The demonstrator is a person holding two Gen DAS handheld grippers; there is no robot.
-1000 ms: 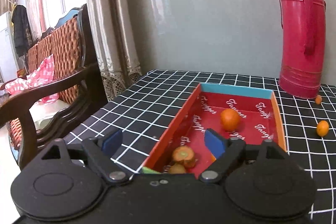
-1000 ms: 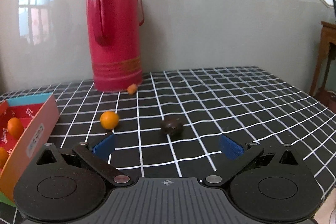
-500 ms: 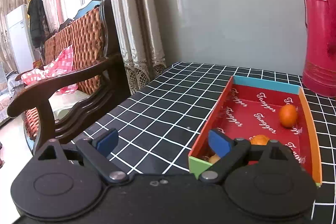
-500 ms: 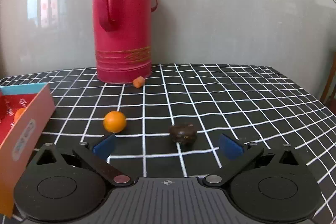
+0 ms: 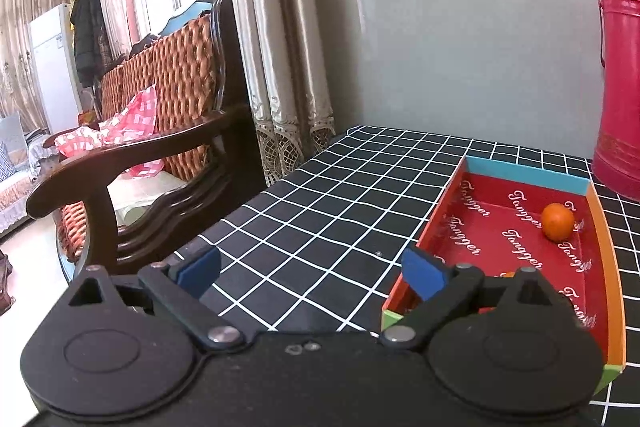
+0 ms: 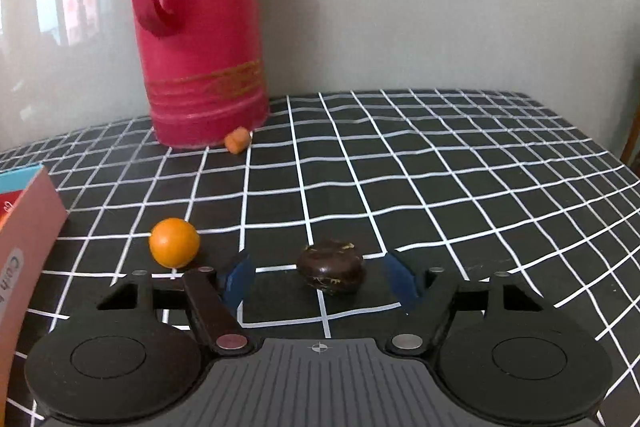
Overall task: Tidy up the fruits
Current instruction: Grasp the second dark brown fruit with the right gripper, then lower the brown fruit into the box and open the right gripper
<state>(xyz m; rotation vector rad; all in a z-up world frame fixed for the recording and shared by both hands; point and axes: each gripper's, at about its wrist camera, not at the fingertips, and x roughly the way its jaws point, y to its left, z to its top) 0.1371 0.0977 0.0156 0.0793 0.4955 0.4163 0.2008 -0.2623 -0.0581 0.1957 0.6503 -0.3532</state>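
right claw [image 6: 320,279] has just been closing around the dark fruit [image 6: 331,270], pads seemingly not touching; left claw [image 5: 312,273] spread wide, empty.

right gripper [image 6: 320,281] jaws just closing around dark brown fruit [image 6: 331,271] — pads not touching yet; orange [image 6: 174,242] left, red thermos [image 6: 200,27] behind.

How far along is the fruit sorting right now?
Partly done. One orange already sits in the box. In hand: the right gripper has just been closing around the dark fruit, pads not yet touching. Left: the orange on the table and the small piece by the thermos. The left gripper is open, empty.
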